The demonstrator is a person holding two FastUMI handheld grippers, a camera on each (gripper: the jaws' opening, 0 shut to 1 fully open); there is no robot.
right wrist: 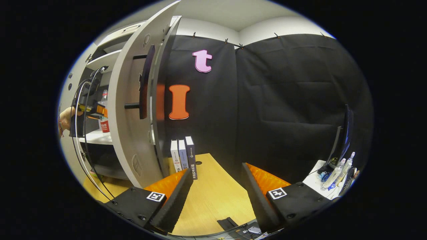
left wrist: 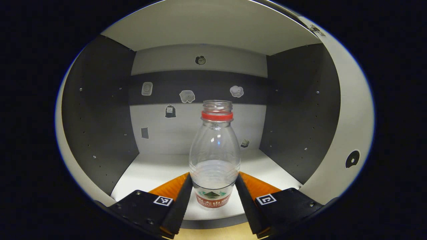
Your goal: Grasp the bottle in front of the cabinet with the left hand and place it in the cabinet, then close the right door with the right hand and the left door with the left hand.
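Bottle (left wrist: 214,156) stands clamped in left tool (left wrist: 213,195) near cabinet (left wrist: 100,110) shelf's front edge; right tool (right wrist: 217,190) apart.

We hold our left gripper (left wrist: 213,193) level, its two fingers (left wrist: 181,200) pressed against either side of what they carry. In the right gripper view it (right wrist: 96,110) shows far off with a hand (right wrist: 65,118) behind it. Our right gripper (right wrist: 217,193) hangs with jaws spread wide.

I see white cabinet shelf (left wrist: 150,171), lower centre of left gripper view | clear plastic bottle, red neck ring (left wrist: 214,156), upright at its front edge | light wooden tabletop (right wrist: 213,196), three upright boxes (right wrist: 183,156).
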